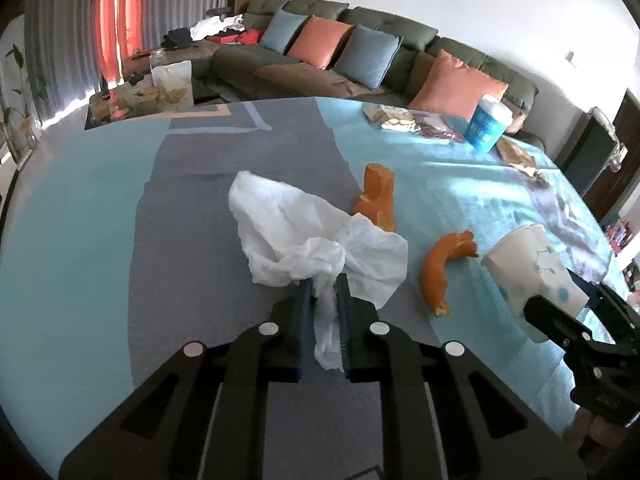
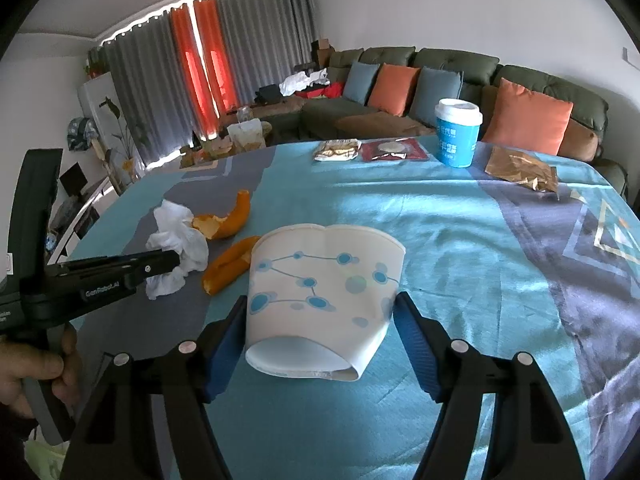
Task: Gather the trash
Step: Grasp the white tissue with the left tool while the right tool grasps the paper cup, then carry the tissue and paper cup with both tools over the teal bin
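Note:
My left gripper (image 1: 325, 286) is shut on a crumpled white tissue (image 1: 304, 236) over the grey stripe of the tablecloth; the tissue also shows in the right wrist view (image 2: 176, 240). My right gripper (image 2: 320, 308) is shut on a squashed white paper cup with blue dots (image 2: 324, 292), pinched at both sides; the cup also shows in the left wrist view (image 1: 532, 272). Two orange peels lie between them: a near one (image 1: 436, 268) (image 2: 232, 264) and a far one (image 1: 376, 196) (image 2: 228, 220).
At the far side of the table (image 2: 460, 248) stand a blue lidded cup (image 2: 458, 136), a brown crumpled wrapper (image 2: 524, 168), a red packet (image 2: 394, 149) and a snack wrapper (image 2: 338, 150). A sofa with cushions (image 2: 440, 84) runs behind.

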Action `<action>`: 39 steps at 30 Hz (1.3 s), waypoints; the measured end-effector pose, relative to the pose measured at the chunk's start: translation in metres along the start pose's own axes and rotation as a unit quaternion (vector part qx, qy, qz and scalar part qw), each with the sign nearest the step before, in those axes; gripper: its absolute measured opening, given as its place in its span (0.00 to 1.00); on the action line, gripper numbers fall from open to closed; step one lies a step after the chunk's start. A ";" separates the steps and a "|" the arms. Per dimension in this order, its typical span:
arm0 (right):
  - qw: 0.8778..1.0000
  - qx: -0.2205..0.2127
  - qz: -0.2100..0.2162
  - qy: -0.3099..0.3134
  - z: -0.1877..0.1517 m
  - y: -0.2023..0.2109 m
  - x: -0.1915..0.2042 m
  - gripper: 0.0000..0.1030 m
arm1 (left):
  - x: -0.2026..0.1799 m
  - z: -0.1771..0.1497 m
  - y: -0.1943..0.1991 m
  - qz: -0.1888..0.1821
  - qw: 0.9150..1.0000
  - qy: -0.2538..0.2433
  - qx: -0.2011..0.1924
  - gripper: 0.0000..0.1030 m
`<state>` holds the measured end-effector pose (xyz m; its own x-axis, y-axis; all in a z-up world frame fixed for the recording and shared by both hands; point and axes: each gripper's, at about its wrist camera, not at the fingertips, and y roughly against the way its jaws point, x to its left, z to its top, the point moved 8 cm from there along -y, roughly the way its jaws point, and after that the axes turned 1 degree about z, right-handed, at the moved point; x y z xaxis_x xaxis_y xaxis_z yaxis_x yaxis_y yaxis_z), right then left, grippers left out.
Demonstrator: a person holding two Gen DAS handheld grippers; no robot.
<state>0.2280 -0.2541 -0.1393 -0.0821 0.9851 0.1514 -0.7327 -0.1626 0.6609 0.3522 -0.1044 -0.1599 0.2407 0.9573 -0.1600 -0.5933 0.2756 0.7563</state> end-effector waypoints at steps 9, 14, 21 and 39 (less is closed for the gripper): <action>1.000 -0.015 0.007 -0.006 -0.002 0.015 0.000 0.67 | 0.004 0.001 0.040 -0.007 0.999 0.013 -0.042 0.12; 1.000 -0.024 0.012 -0.001 -0.002 0.027 0.007 0.67 | 0.008 -0.003 0.071 -0.001 0.998 0.015 -0.067 0.12; 0.999 -0.044 0.021 0.008 0.003 0.047 0.022 0.67 | 0.016 -0.018 0.116 0.006 0.995 0.017 -0.098 0.12; 0.991 -0.087 0.078 0.073 0.024 0.095 0.102 0.68 | 0.083 -0.059 0.241 0.048 0.981 0.062 -0.175 0.12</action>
<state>0.1660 -0.1704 -0.0438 -0.2903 0.9488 0.1248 -0.8076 -0.3129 0.5000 0.1837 0.0461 -0.0289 0.0873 0.9777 -0.1909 -0.8419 0.1748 0.5105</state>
